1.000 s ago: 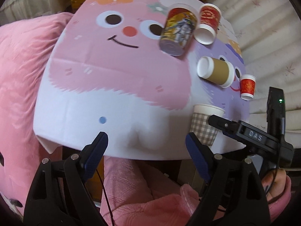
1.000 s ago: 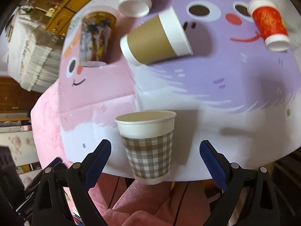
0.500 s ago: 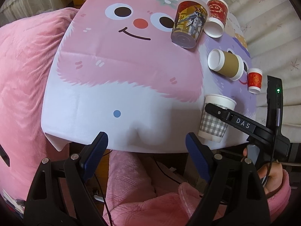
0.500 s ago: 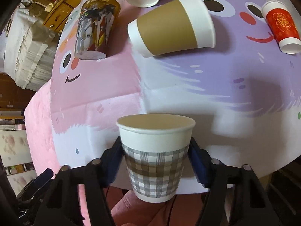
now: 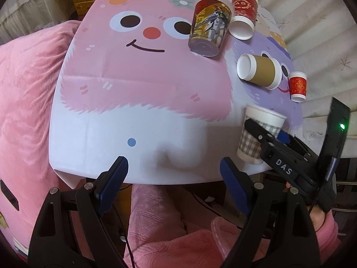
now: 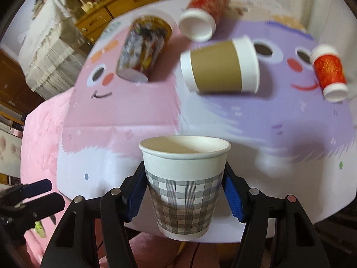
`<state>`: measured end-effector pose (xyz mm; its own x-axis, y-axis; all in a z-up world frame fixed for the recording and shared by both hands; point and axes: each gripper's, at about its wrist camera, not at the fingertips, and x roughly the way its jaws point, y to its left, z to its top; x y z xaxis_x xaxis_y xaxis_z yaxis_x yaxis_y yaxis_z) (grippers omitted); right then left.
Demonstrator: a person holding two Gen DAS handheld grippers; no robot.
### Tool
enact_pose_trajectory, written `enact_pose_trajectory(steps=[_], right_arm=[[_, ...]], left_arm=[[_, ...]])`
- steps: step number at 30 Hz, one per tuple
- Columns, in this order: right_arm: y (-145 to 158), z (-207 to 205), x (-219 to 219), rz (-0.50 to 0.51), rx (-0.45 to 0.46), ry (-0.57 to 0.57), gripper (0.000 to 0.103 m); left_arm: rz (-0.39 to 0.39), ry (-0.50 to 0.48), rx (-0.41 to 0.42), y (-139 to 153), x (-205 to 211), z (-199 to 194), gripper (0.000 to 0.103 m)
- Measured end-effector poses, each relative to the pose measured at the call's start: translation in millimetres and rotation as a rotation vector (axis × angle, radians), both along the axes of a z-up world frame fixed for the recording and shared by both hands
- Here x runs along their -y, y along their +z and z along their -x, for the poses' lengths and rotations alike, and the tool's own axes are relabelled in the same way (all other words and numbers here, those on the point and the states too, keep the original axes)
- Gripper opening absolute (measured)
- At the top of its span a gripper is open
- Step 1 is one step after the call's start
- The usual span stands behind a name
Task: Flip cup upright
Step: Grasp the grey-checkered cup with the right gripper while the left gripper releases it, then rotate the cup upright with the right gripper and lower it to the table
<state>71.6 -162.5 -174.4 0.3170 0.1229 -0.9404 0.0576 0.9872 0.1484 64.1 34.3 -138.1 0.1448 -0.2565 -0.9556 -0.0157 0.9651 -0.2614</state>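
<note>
Between the right gripper's (image 6: 184, 195) blue pads sits the checked paper cup (image 6: 183, 192), mouth up, and both pads are pressing its plaid sides. It stands upright in that grip at the near edge of the cartoon tablecloth (image 6: 138, 120) (whether its base touches the cloth or hangs just clear of it, I cannot tell). Beyond the cup, well apart from the jaws, the brown-sleeved cup (image 6: 219, 65) lies on its side, rim pointing right. Further out and to the left, the printed tall cup (image 6: 142, 51) lies with its base toward the camera, and a red cup with a white mouth (image 6: 204, 11) lies tipped just behind the brown one. Off to the far right, a small red cup (image 6: 330, 72) stands mouth down.

Over on the left wrist view, the left gripper (image 5: 174, 183) is spread wide with nothing between its fingers, hovering over the near edge of the cloth, above pink fleece (image 5: 169, 234). To the right of those jaws, the right gripper shows from the side, clamped on the checked cup, with a hand (image 5: 316, 218) at its handle and a green light (image 5: 341, 126) glowing on its black body.
</note>
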Motion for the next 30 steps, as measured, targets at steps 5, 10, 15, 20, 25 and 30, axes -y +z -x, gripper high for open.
enact_pose_trajectory(steps=[5,10,15,20,25,30], right_arm=[[19.2,16.5,7.1,0.007,0.174,0.027,0.065],[31.5,35.7,6.2,0.048,0.368,0.045,0.065],[41.1,58.3,3.3,0.138,0.537,0.069,0.065],[34.3,63.8,-7.2,0.236,0.616,0.102,0.065],[22.6,58.9,-11.8,0.257,0.625,0.102,0.065],[16.7,55.5,-10.4,0.242,0.611,0.113,0.067]], left_arm=[[-0.012,0.000,0.004,1.2,2.2,0.4,0.083],[-0.023,0.015,0.030,6.1,0.4,3.4,0.083],[-0.050,0.030,0.077,15.3,-2.0,7.9,0.083],[-0.069,0.027,0.095,19.9,-1.9,12.1,0.083],[-0.077,0.032,0.089,18.9,-2.2,19.1,0.083],[-0.077,0.037,0.087,18.6,-0.3,21.8,0.083]])
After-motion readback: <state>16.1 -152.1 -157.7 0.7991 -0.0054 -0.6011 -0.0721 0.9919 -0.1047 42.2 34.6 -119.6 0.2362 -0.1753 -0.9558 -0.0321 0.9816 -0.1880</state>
